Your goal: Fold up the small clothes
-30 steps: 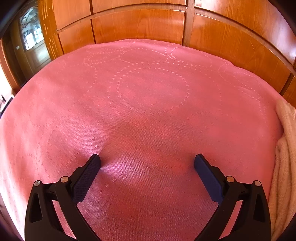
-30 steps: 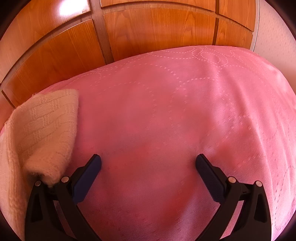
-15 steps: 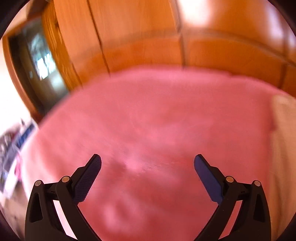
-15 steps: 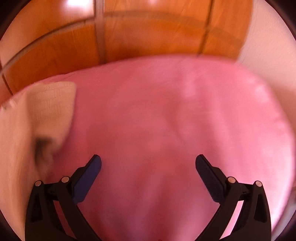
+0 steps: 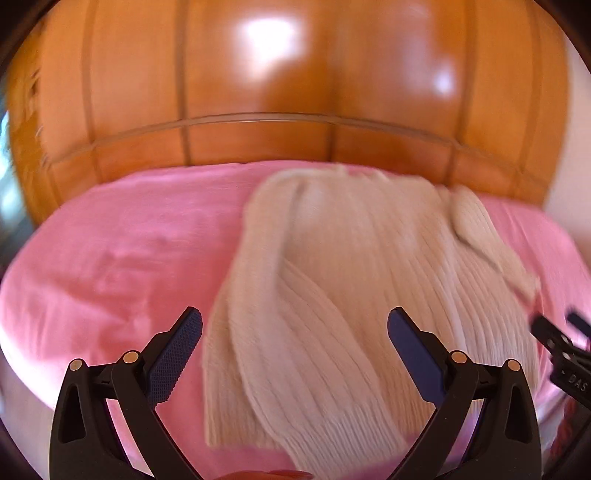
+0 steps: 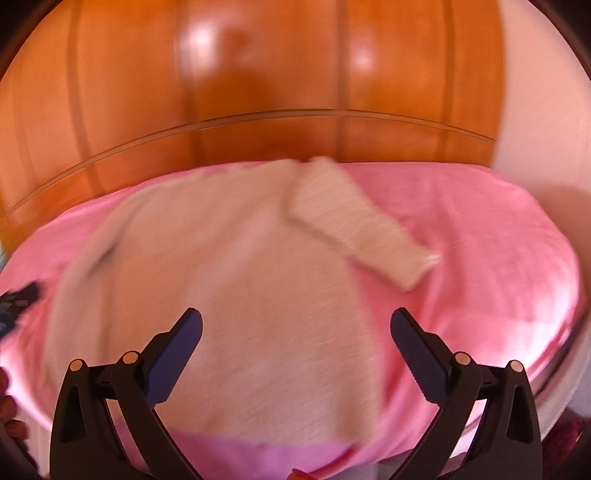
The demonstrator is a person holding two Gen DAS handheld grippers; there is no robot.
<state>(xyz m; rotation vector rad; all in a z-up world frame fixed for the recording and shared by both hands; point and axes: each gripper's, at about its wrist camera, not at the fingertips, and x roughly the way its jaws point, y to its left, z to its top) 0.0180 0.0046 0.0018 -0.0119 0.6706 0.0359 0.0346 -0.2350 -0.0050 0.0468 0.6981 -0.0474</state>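
1. A tall wall of glossy orange-brown wood panelling (image 5: 258, 122) fills the background, divided by vertical seams and one horizontal moulding.
2. Bright patches of light (image 5: 271, 35) reflect off the polished panels.
3. A bed under a pink cover (image 5: 110, 240) stands against the panelling.
4. To the right of the woodwork, a pale plain wall (image 6: 535, 110) is visible.
5. Both views are blurred.
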